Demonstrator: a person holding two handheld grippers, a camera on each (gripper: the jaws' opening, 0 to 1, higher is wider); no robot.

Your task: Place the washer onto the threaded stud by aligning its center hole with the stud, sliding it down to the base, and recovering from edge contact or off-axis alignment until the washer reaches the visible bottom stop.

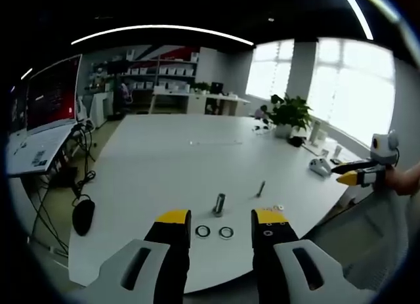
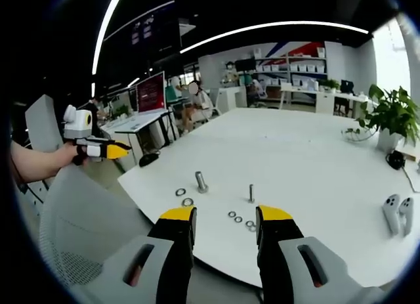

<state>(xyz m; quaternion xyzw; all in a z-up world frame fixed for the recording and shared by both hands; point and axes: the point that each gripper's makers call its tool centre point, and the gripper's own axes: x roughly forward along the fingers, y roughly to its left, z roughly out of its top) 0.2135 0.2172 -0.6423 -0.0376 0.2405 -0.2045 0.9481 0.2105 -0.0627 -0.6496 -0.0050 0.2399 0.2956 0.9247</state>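
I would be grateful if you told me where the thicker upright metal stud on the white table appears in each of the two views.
Left gripper view: the thicker upright metal stud stands low and central, just beyond two steel ring washers.
Right gripper view: the stud stands left of centre, with the two washers to its lower left.
Shared landmark: the potted green plant near the white table's far edge.
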